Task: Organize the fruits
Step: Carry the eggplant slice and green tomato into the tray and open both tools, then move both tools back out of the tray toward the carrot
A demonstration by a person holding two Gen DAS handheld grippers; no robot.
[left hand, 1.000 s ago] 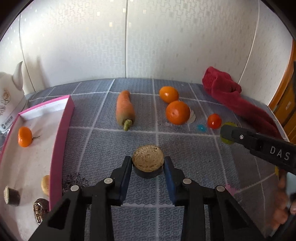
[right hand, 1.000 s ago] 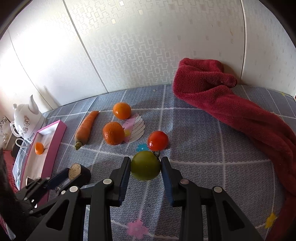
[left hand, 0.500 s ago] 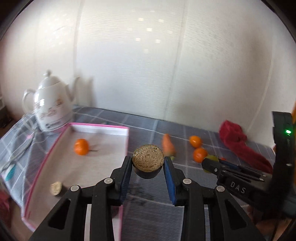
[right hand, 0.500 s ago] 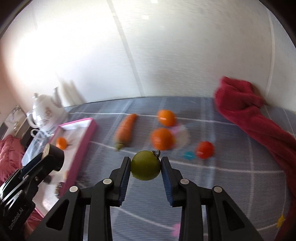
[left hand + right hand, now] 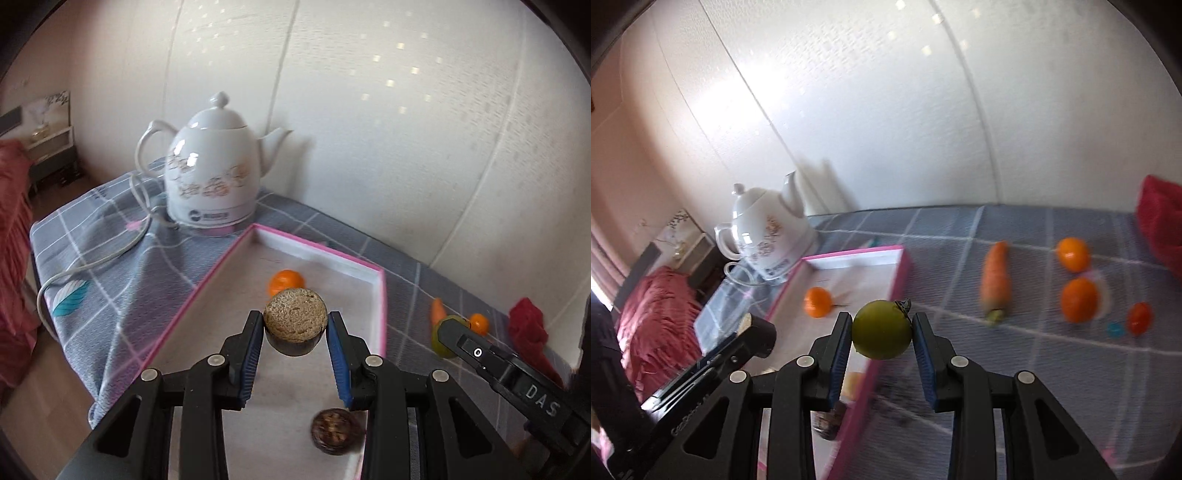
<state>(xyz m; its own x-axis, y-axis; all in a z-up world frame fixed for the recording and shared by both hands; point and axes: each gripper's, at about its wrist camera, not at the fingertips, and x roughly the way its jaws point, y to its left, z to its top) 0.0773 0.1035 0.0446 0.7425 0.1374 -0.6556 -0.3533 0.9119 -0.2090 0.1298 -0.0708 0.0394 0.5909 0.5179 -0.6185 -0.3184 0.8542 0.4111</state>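
Brown cut fruit piece (image 5: 296,320) is sitting clamped in left gripper (image 5: 295,332) above pink tray (image 5: 382,295); right gripper (image 5: 881,332) is clamping green fruit (image 5: 881,329) over tray's right rim, orange (image 5: 285,281) lying inside tray

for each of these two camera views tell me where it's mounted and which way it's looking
Left wrist: on the left gripper, looking down into the pink tray toward the teapot; its fingers grip a brown-topped piece.
Right wrist: on the right gripper, holding a green fruit over the tray edge.
Both show tray, teapot, each other's gripper.
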